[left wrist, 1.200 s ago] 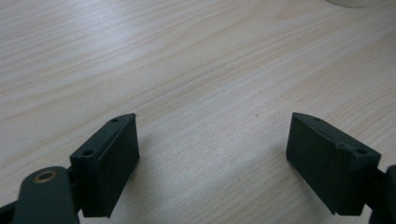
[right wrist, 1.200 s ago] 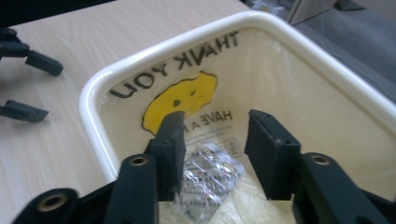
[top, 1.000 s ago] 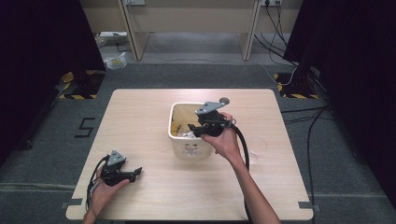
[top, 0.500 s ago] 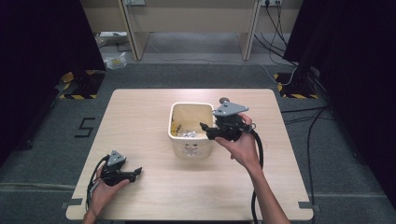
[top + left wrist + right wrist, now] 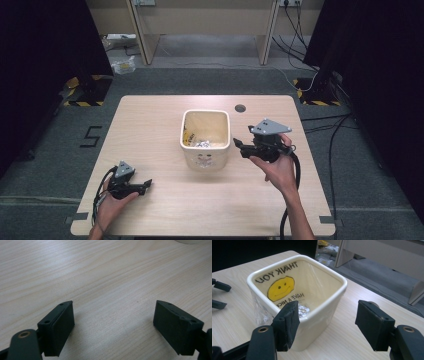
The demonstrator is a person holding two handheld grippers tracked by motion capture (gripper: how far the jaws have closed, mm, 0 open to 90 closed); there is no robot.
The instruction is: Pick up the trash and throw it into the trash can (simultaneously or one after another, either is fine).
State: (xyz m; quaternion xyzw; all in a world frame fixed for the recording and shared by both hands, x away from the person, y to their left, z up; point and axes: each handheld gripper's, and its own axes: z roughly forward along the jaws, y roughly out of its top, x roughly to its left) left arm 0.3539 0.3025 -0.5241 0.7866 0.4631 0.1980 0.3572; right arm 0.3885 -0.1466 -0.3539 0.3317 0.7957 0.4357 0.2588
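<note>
From above, we see the cream bin (image 5: 205, 137) mid-table, our right gripper (image 5: 239, 145) just right of it and our left gripper (image 5: 144, 186) resting near-left, apparently idle. The left gripper view shows jaws spread over bare table (image 5: 105, 272). The right gripper view shows jaws spread, empty, beside the bin's rim.

In the right gripper view, the clear plastic liner bag (image 5: 294, 287) inside the cream square plastic bin (image 5: 322, 307) carries black print seen mirrored from inside: "THANK YOU" along the top left, and below the yellow smiley face (image 5: 280, 288) a cut-off line that reads "HAVE A NIC". In the high view, a black figure "5" (image 5: 91, 136) is marked on the grey floor at the left of the frame, beside the tabletop.
</note>
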